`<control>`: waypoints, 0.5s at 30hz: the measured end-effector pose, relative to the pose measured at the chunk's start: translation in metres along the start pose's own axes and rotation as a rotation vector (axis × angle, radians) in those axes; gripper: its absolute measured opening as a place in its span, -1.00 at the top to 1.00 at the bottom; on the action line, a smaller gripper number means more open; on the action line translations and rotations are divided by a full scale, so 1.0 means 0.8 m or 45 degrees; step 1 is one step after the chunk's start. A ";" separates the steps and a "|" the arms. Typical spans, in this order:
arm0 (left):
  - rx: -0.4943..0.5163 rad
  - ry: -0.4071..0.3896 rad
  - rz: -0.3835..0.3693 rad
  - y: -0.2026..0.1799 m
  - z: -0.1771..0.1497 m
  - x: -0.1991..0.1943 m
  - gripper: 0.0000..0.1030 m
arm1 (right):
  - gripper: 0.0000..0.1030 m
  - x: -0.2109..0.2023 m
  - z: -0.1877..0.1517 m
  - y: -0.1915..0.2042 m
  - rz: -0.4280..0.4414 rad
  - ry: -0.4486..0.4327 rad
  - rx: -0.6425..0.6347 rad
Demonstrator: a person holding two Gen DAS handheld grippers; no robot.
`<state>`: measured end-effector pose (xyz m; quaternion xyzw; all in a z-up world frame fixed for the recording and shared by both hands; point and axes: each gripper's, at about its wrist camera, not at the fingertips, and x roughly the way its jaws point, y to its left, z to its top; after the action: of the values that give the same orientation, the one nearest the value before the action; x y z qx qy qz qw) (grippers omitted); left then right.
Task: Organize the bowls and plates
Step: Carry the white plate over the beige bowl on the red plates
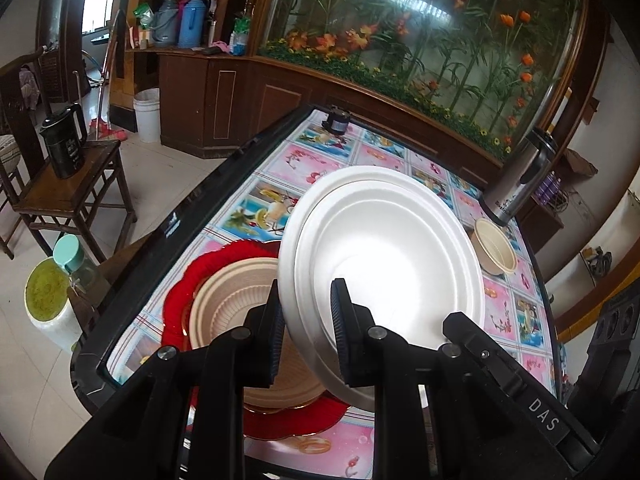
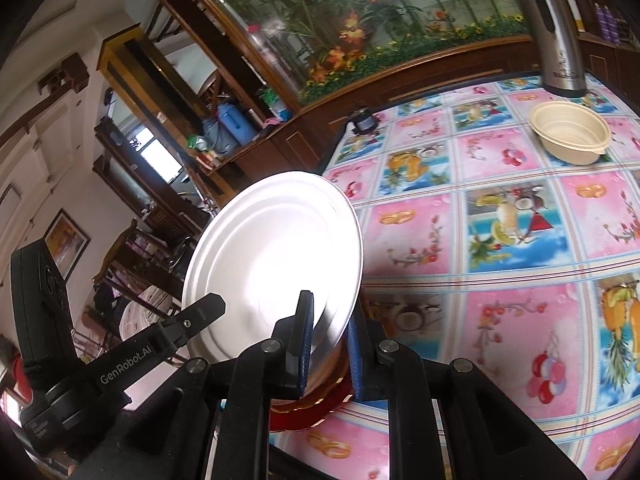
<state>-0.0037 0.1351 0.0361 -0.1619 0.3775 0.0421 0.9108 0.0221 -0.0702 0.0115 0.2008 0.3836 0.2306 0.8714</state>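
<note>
Left gripper (image 1: 306,332) tilted, pinching white plate (image 1: 384,256)

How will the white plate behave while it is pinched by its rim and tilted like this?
The white plate looks thin and moulded, so it is probably light and may flex at the rim. The left tool and the right tool each clamp an edge. Its glossy surface could slip between the pads if grip loosens.

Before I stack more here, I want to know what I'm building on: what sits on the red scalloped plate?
A beige ribbed plate rests on the red scalloped plate. The tilted white round plate and the left claw hide its right side.
</note>
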 end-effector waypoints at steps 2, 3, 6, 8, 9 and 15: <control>0.001 -0.015 0.011 0.002 0.000 -0.004 0.62 | 0.71 0.001 0.000 0.004 0.009 0.000 -0.006; 0.004 -0.022 0.018 0.003 0.000 -0.006 0.62 | 0.71 0.001 -0.001 0.007 0.015 0.002 -0.007; 0.013 -0.036 0.042 0.005 0.000 -0.009 0.62 | 0.70 0.001 -0.002 0.012 0.029 -0.001 -0.014; 0.018 -0.050 0.060 0.004 -0.001 -0.010 0.62 | 0.70 0.000 -0.002 0.015 0.036 0.000 -0.013; 0.018 -0.053 0.067 0.004 -0.001 -0.010 0.62 | 0.70 0.001 -0.003 0.016 0.038 -0.001 -0.015; 0.013 -0.059 0.087 0.013 0.001 -0.010 0.62 | 0.70 0.004 -0.003 0.020 0.048 0.000 -0.010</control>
<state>-0.0112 0.1456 0.0393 -0.1433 0.3618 0.0752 0.9181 0.0182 -0.0551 0.0169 0.2046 0.3789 0.2487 0.8676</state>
